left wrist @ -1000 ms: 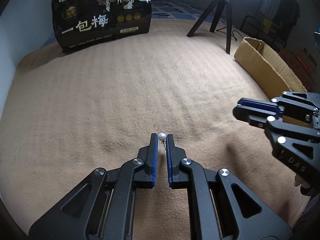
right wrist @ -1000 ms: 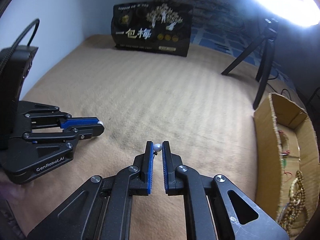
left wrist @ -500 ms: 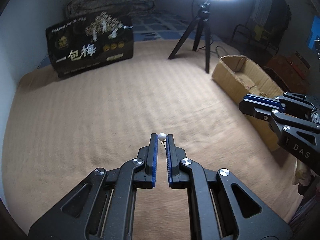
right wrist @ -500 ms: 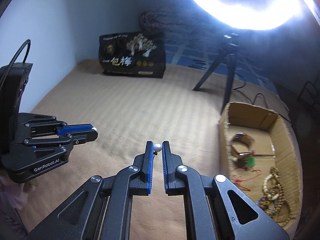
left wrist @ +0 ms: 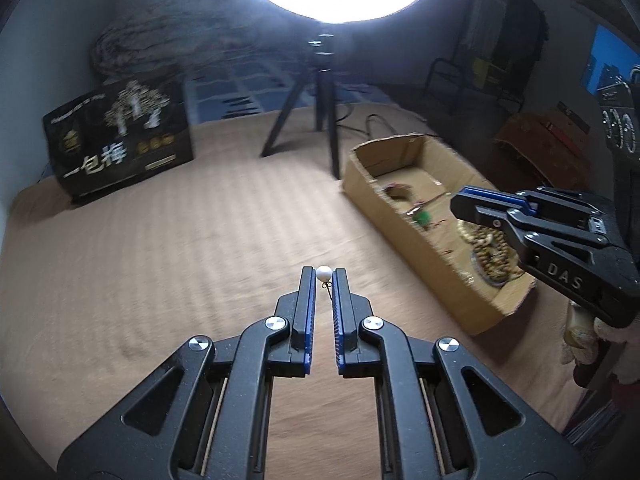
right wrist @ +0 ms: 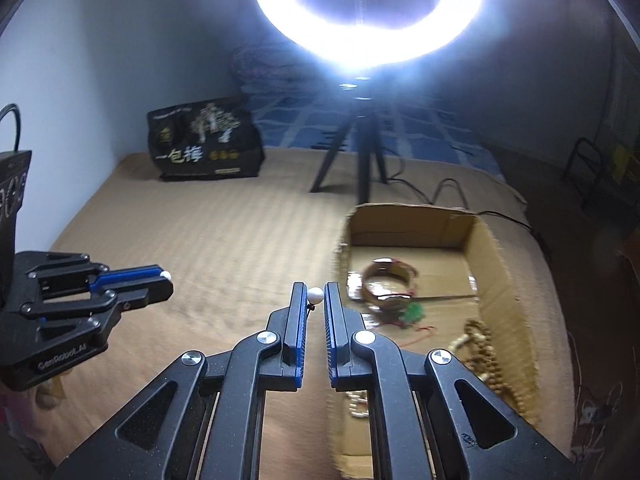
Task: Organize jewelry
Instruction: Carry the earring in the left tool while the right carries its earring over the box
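My left gripper (left wrist: 323,273) is shut on a white pearl earring (left wrist: 323,273), held at its fingertips above the tan blanket (left wrist: 168,248). My right gripper (right wrist: 315,295) is shut on a second white pearl earring (right wrist: 315,294). An open cardboard box (left wrist: 404,216) lies to the right of the left gripper. In the right wrist view the box (right wrist: 504,272) sits just ahead and to the right, holding a brown bracelet (right wrist: 388,284), wooden bead strings (right wrist: 480,344) and a small green piece (right wrist: 414,314). In the left wrist view the right gripper (left wrist: 460,204) hangs over the box.
A ring light on a black tripod (left wrist: 320,92) stands behind the box, its cable (right wrist: 452,192) trailing on the blanket. A black printed bag (left wrist: 120,136) stands at the back left near the wall. A dark chair (left wrist: 448,84) and clutter sit beyond the bed's right edge.
Both grippers have risen and swung right toward the cardboard box, each still shut on its pearl earring. The box interior and the ring light have come into view.
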`<state>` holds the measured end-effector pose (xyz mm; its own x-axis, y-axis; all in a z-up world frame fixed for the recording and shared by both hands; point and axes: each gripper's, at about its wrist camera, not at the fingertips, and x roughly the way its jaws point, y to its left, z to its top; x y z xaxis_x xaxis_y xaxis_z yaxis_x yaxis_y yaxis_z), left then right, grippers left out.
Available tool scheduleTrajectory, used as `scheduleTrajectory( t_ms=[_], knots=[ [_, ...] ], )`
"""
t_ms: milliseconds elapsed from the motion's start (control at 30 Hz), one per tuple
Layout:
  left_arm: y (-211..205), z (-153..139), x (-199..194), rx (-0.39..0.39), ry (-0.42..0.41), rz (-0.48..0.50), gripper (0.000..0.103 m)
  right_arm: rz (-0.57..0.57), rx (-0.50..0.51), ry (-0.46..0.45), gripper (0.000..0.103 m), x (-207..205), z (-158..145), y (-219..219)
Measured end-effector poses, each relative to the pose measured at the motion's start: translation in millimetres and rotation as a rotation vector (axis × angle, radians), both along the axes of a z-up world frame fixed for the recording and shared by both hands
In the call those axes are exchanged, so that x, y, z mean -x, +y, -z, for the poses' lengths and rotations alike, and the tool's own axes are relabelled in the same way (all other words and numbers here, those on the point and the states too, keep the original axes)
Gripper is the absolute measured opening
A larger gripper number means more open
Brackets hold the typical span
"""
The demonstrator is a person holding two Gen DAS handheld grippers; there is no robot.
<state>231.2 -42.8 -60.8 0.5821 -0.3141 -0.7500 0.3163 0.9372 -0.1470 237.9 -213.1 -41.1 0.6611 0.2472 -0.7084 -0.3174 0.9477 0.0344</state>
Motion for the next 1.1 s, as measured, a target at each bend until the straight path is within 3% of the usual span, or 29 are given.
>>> scheduleTrajectory(
  t_ms=[700, 1100],
  knots=[
    [-110, -18, -6, 0.077, -0.030, 0.101, 0.007, 0.135, -0.030, 0.018, 0.007, -9, -5, -83],
    [-131, -11, -11, 0.080, -0.015, 0.106, 0.007, 0.154, -0.040, 0.037, 0.007, -18, 1, -98]
  ],
)
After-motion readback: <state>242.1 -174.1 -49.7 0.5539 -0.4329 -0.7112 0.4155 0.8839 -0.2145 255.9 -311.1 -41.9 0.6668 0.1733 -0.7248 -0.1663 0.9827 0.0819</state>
